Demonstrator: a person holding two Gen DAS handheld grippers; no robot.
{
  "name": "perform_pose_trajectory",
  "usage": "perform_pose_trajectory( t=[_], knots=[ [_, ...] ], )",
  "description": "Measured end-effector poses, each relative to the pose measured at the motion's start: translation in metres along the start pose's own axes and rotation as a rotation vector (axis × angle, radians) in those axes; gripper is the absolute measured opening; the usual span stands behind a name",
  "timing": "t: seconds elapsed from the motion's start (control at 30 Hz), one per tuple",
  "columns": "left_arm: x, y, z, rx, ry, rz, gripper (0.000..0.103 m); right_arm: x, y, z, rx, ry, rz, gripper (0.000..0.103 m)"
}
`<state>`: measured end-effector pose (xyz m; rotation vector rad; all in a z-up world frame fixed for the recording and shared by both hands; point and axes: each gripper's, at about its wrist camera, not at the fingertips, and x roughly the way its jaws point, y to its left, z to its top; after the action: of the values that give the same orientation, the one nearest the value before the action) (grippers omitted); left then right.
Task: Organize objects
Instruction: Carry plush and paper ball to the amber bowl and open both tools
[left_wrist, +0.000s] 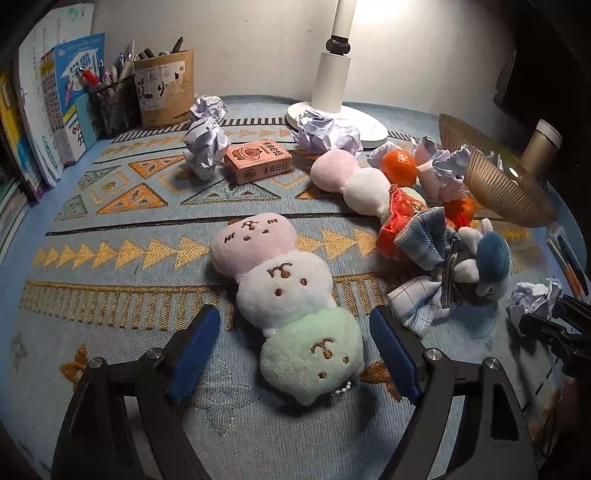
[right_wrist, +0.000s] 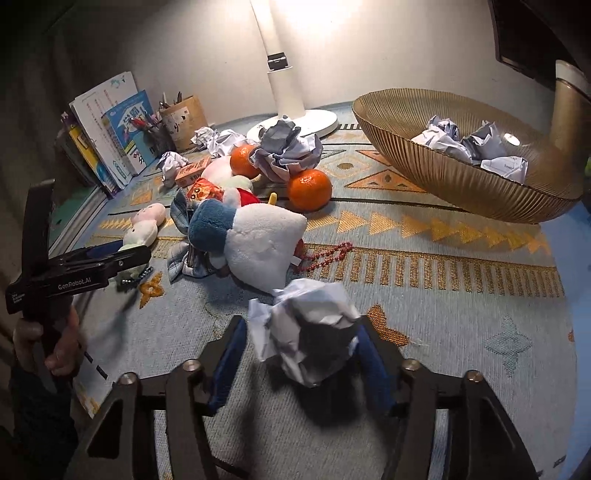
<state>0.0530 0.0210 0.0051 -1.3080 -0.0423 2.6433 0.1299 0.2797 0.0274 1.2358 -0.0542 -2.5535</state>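
Crumpled paper ball (right_wrist: 310, 328) hides right tool (right_wrist: 301, 363) grip: unclear | left tool (left_wrist: 295, 354) apart

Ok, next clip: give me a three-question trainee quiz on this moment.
1. True or false: the gold bowl already holds crumpled paper.
2. What sits between the right gripper fingers? A) orange B) paper ball C) box
3. Which plush lies between the left gripper fingers?

Key: 1 true. 2 B. 3 the three-ball plush, pink, white and green; the fingers are open beside it.
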Motion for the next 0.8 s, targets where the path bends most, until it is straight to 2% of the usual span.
perform_pose_trajectory(
  t=[0.03, 0.13, 0.27, 0.43, 0.57, 0.67, 0.8],
  knots=[
    [0.000, -0.001, -0.001, 0.008, 0.003, -0.006, 0.055, -0.003, 0.002, 0.000, -0.015, -0.008, -0.008, 0.045],
    [-0.002, -0.004, -0.001, 0.020, -0.001, 0.005, 0.054, -0.018, 0.007, 0.001, -0.029, -0.040, 0.018, 0.045],
    [-0.022, -0.011, 0.001, 0.032, -0.055, -0.008, 0.053, -0.050, 0.002, 0.011, -0.009, -0.117, 0.049, 0.045],
    [-0.059, -0.030, 0.029, 0.047, -0.161, -0.061, 0.053, -0.094, -0.020, 0.038, 0.048, -0.245, -0.020, 0.045],
    [-0.064, -0.075, 0.070, 0.092, -0.225, -0.123, 0.053, -0.115, -0.062, 0.066, 0.184, -0.321, -0.142, 0.046],
    [-0.051, -0.119, 0.103, 0.131, -0.205, -0.181, 0.053, -0.110, -0.102, 0.084, 0.318, -0.316, -0.177, 0.046],
    [-0.031, -0.168, 0.139, 0.171, -0.169, -0.262, 0.053, -0.096, -0.135, 0.098, 0.387, -0.292, -0.195, 0.046]
  ],
)
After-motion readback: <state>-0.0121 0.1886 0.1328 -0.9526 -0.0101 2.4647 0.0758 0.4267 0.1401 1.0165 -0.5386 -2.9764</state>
